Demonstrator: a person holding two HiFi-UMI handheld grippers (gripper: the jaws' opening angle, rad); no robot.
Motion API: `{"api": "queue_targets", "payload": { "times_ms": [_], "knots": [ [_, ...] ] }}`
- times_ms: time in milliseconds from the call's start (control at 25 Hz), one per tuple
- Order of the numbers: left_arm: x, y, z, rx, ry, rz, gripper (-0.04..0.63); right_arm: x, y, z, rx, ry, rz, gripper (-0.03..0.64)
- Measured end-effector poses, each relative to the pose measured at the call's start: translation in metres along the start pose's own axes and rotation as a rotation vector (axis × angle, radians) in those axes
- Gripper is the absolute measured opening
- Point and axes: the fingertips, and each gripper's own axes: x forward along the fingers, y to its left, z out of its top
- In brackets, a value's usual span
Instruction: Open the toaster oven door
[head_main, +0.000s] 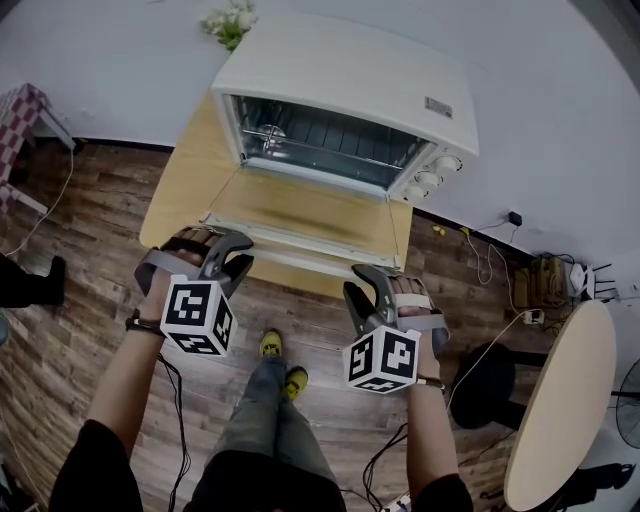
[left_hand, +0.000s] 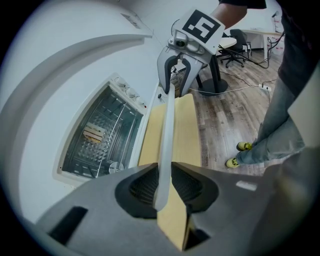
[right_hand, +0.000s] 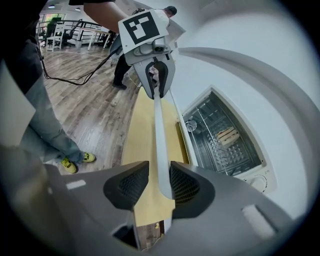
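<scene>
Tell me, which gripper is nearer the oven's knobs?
Right. The right gripper is at the door handle's end nearest the knobs; the left gripper is at its far end.

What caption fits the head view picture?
Left gripper and right gripper at the handle of the open toaster oven door.

The white toaster oven (head_main: 340, 90) stands on a wooden table (head_main: 180, 185). Its glass door (head_main: 300, 212) lies fully open and level, handle (head_main: 300, 260) frontmost.

Counts: 1 toaster oven (head_main: 350, 90), 1 door (head_main: 300, 215), 1 door handle (left_hand: 167, 130), 3 knobs (head_main: 428, 180), 1 wire rack (head_main: 320, 150), 1 worktop (head_main: 185, 185). 2 grippers: left gripper (head_main: 238, 252), right gripper (head_main: 362, 283). 2 yellow shoes (head_main: 270, 345). 1 round table (head_main: 560, 400). 1 flower bunch (head_main: 230, 22).
</scene>
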Motion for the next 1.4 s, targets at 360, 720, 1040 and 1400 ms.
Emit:
{"api": "queue_targets", "payload": {
  "times_ms": [360,720,1040,1400],
  "knots": [
    [0.008,-0.016,-0.003,-0.024,-0.008,0.017,0.137,0.007,0.018,-0.004,-0.003,-0.021,-0.003,0.184],
    [0.019,-0.037,-0.008,0.0,-0.011,0.037,0.181,0.016,0.039,-0.008,-0.008,-0.028,-0.015,0.228],
    [0.029,-0.05,-0.012,0.019,0.005,0.058,0.19,0.024,0.052,-0.012,-0.001,-0.034,-0.022,0.255],
    [0.037,-0.061,-0.016,0.032,-0.005,0.082,0.209,0.033,0.062,-0.014,0.019,-0.037,-0.05,0.267]
  ]
}}
